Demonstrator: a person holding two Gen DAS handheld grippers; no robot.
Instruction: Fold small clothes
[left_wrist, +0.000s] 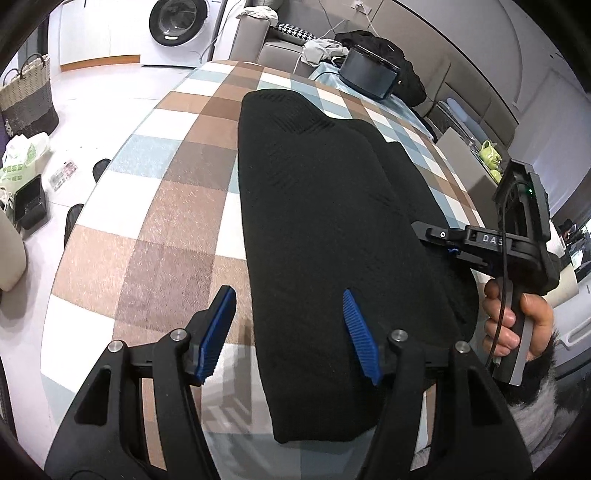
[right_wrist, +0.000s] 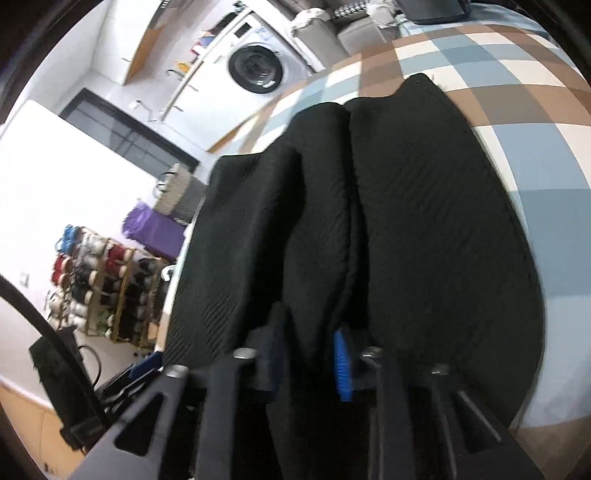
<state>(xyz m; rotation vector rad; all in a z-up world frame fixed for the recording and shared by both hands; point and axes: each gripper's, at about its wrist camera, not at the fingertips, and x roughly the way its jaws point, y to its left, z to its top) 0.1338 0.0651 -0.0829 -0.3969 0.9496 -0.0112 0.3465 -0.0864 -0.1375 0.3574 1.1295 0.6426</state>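
Black ribbed knit fills the middle of both our views: the black garment (left_wrist: 325, 236) lies lengthwise on the desk (left_wrist: 177, 206), which wears a checked cloth of brown, white and pale blue. From the left wrist view we see the garment as a long, smooth, folded slab, with a second layer or sleeve showing along its far right edge.

Our left gripper (left_wrist: 290, 334) hovers at the near end of the garment with its blue ribbed pads (left_wrist: 360, 336) spread wide apart and nothing between them; one pad sits over the bare checked cloth just left of the garment, the other over the knit itself.

Our right gripper (right_wrist: 308, 350) comes in at the garment's right edge. In the right wrist view a raised fold of the knit runs down between its fingers, which are drawn in close on either side of that fold, so we read it as clamped on the garment. The picture is motion-blurred, and only one blue pad (right_wrist: 341, 365) shows clearly. In the left wrist view our right hand (left_wrist: 517, 321) grips that tool's handle beside the garment.

Beyond the garment's far end a dark tablet (left_wrist: 369, 72) leans near the desk's far edge, and past the desk a washing machine (left_wrist: 177, 26) stands.
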